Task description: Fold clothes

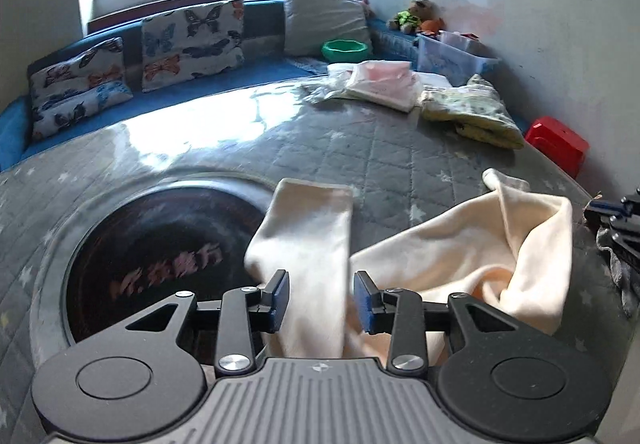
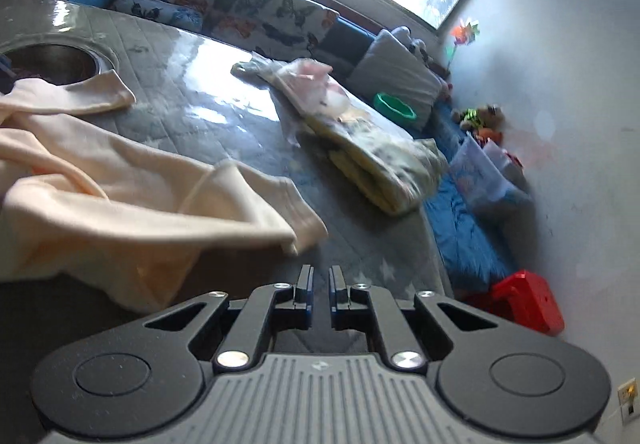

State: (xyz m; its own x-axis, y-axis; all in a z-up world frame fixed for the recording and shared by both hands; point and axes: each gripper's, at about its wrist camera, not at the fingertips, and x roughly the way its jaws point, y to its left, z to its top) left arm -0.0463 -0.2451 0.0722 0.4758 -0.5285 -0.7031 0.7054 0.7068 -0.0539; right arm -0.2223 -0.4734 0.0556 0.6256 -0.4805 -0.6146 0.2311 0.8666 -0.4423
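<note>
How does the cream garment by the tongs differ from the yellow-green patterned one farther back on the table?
The cream garment lies loose and rumpled, a sleeve thrown out toward the round opening; the yellow-green patterned garment is folded into a compact stack. The cream one is plain, the other printed. The cream one sits right at the left tongs, a strip of it between the open jaws; the patterned one lies far from both tongs. Both rest on the grey quilted table cover.

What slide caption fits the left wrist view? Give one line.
Open left gripper straddles a cream garment on the grey quilted table, folded clothes behind.
</note>
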